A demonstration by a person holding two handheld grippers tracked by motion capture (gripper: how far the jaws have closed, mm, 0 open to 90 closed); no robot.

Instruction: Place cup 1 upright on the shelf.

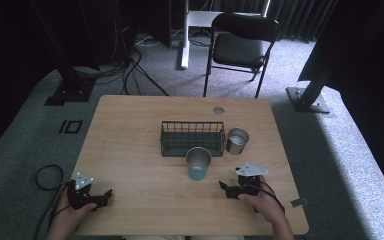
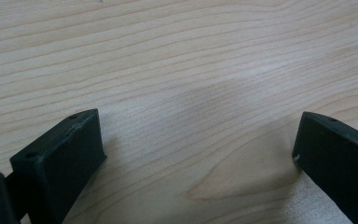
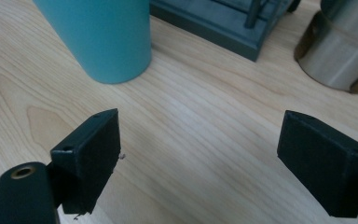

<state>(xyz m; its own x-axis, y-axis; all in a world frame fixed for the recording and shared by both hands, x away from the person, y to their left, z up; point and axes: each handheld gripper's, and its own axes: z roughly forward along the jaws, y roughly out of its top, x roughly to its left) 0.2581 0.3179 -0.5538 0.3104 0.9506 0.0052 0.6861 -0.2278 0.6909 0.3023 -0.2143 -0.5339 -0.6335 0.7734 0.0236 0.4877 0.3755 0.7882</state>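
Right gripper (image 3: 200, 154) & left gripper (image 2: 200, 149) jaws spread, empty; teal cup (image 3: 100, 37) top cut off.

text: none legible | labels/brands: none legible on teal cup (image 1: 198, 164), steel cup (image 1: 237, 141) or wire basket (image 1: 192, 138) | numbers: none | signs: none readable on wooden surface (image 1: 130, 150) or floor | gripper markings: none readable
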